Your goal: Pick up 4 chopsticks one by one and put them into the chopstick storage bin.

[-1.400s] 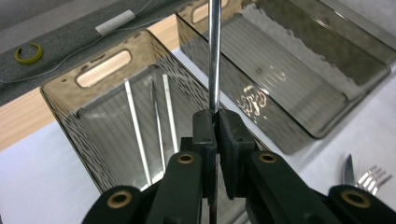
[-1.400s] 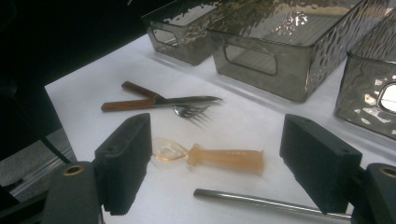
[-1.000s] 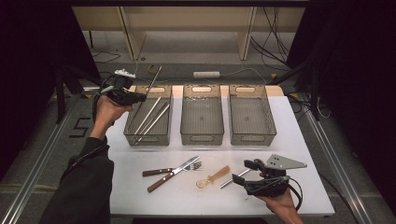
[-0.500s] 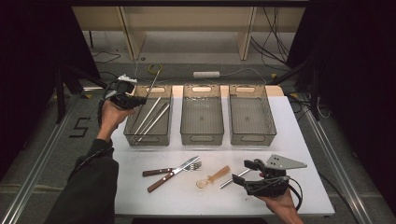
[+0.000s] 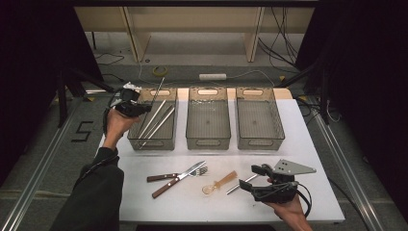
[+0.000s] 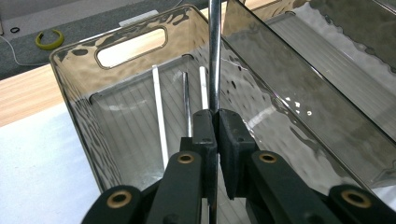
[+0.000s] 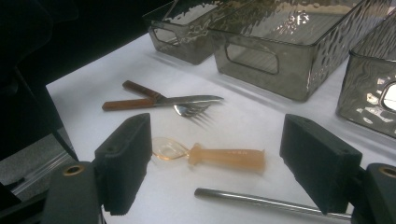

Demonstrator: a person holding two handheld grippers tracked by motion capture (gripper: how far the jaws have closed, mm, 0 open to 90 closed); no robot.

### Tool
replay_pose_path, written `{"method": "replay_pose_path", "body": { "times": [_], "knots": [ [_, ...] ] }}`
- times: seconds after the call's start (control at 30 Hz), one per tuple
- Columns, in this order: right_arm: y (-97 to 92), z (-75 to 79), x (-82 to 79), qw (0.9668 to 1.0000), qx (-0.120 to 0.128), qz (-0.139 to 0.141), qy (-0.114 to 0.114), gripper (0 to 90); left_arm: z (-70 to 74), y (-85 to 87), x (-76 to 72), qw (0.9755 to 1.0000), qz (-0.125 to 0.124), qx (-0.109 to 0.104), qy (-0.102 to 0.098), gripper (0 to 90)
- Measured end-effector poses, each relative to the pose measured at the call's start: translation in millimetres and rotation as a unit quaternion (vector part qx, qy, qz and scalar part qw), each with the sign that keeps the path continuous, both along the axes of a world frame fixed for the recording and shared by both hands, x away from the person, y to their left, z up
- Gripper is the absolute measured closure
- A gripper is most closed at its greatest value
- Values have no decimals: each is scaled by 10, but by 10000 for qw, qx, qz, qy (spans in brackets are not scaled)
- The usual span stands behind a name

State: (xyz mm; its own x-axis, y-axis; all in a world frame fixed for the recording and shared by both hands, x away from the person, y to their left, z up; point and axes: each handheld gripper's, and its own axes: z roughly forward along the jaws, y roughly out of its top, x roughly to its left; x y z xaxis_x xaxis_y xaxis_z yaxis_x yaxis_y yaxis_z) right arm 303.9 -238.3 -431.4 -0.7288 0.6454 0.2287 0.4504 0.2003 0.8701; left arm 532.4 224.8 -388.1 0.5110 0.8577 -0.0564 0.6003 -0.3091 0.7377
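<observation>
Three smoky clear bins stand in a row at the far side of the white table (image 5: 144, 202): left bin (image 5: 153, 139), middle bin (image 5: 208, 139), right bin (image 5: 260, 139).

Left gripper (image 5: 136, 109) is held over the near-left edge of the left bin, raised off the table. Jaws clenched on a thin metal rod (image 5: 158, 91); in the left gripper view the rod (image 6: 214, 56) passes straight up between the two black pads, which press on it from both sides. Rod stands tilted, its upper end past the bin's far rim, its lower end down inside the bin. Three more straws lie on that bin's floor, two white and one metal, roughly parallel, running toward the far wall.

Right gripper (image 5: 257, 179) is held low at the near-right of the table, grey three-cornered plate on top. Jaws released and spread wide, nothing between the pads. In the right gripper view a second metal straw (image 7: 261, 201) lies on the table near the jaws, one end reaching under the pad at the right. Just beyond it lies a translucent orange spoon (image 7: 210, 154), bowl toward the left pad.

Farther left on the table: a wooden-handled knife (image 5: 175, 180) and a wooden-handled fork (image 5: 168, 176), crossed over each other, tines and blade tip close together.

Middle and right bins show nothing inside.
</observation>
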Motion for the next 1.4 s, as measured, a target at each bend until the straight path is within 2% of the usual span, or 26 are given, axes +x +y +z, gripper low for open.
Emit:
{"method": "replay_pose_path", "body": {
  "times": [0.5, 0.7, 0.87, 0.93, 1.03, 1.1, 1.23, 1.3, 1.4],
  "knots": [
    [2, 0, -3, 10000, -10, 4, 5, 262, -186, -24, 25, 9998, -28, 69, 209, 843],
    [0, 0, -2, 10000, -9, 11, -6, 262, -242, -16, 26, 9997, 12, 1, 255, 833],
    [3, -2, 0, 10000, -5, 14, 5, 262, -241, -4, 39, 9991, 122, -39, 398, 617],
    [3, -2, -1, 10000, -2, 15, 3, 262, -225, -4, 29, 9987, 164, -156, 453, 527],
    [2, -3, 2, 10000, 3, 11, 12, 262, -207, -18, -8, 9986, 96, -115, 502, 424],
    [3, -3, 1, 10000, -2, 13, 4, 262, -194, -26, -53, 9988, 64, -158, 451, 372],
    [3, -4, 1, 10000, -4, 14, 5, 262, -184, -27, -172, 9985, 16, -406, 359, 316],
    [3, -4, 2, 10000, -8, 16, 5, 262, -184, -41, -231, 9985, -58, -433, 315, 296],
    [5, 0, 4, 10000, -9, 12, 9, 262, -152, -85, -292, 9990, -124, -333, 280, 268]
  ]
}}
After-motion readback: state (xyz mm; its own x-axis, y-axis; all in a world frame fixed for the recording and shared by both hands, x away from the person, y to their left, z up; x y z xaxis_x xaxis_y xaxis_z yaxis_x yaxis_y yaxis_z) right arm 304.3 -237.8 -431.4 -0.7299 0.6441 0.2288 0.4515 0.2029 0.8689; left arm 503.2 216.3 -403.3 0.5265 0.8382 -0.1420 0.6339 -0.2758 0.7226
